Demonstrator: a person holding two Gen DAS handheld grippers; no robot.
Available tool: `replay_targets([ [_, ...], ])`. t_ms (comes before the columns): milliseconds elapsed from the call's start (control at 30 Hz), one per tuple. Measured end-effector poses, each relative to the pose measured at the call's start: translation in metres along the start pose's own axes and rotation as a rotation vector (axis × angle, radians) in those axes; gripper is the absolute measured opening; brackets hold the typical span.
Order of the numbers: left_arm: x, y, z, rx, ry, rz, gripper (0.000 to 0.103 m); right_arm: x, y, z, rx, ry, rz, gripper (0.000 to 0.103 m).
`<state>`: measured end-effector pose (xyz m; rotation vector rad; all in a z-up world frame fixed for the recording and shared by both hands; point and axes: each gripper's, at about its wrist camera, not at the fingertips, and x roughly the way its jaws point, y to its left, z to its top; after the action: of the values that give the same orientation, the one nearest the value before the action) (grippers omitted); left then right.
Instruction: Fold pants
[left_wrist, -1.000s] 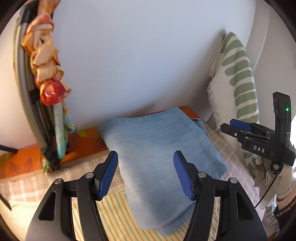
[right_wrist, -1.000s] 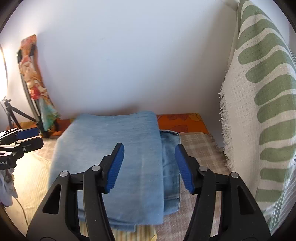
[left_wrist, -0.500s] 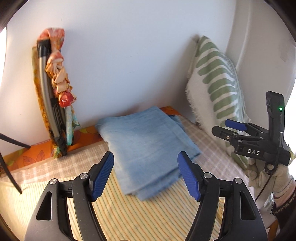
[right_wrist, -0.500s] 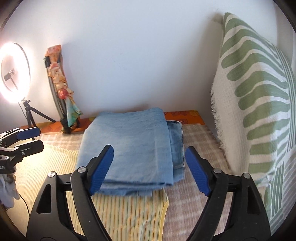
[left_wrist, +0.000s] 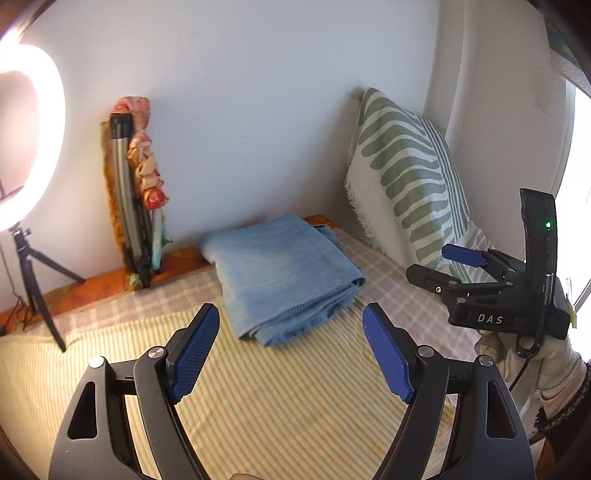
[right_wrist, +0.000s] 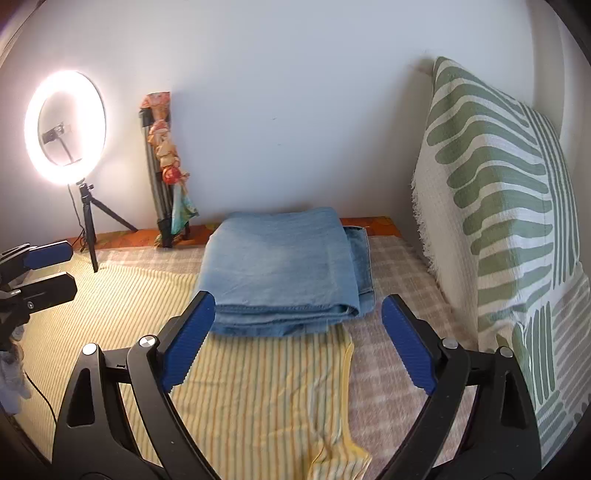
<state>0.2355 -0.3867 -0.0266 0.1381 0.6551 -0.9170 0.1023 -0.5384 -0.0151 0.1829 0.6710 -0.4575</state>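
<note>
Resting ahead of both sets of jaws, the folded pants (right_wrist: 284, 269) lie as a compact blue stack, near the wall and well apart from every pad. The stack sits partly on the yellow striped cloth (right_wrist: 258, 387) and partly on the checked cover (left_wrist: 402, 295), layered edges facing the jaws, which suggests the folding is complete. The left gripper (left_wrist: 291, 350) has just been opening its jaws; nothing lies between them. The right gripper (right_wrist: 297, 339) has likewise just been opening, its jaws spread wide and empty, the stack's near edge beyond the tips. Both tools point down toward the bedding, apparently clear of the stack so that it is not disturbed. To the right of the right jaws a green-patterned pillow (right_wrist: 498, 206) leans upright.
</note>
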Motion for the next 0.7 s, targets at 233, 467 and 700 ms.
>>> replay_targets([
  [233,-0.032,-0.002,-0.031,0.001,-0.002,0.02,0.081,-0.024,0.024,-0.026,0.013,-0.018,-0.006,0.098],
  [467,-0.049,-0.003,-0.062,0.022,0.008,0.039,0.081,-0.038,0.04,-0.055,0.039,-0.027,-0.012,0.099],
  [700,-0.049,-0.001,-0.077,0.016,0.01,0.052,0.081,-0.042,0.047,-0.069,0.051,-0.04,-0.028,0.101],
])
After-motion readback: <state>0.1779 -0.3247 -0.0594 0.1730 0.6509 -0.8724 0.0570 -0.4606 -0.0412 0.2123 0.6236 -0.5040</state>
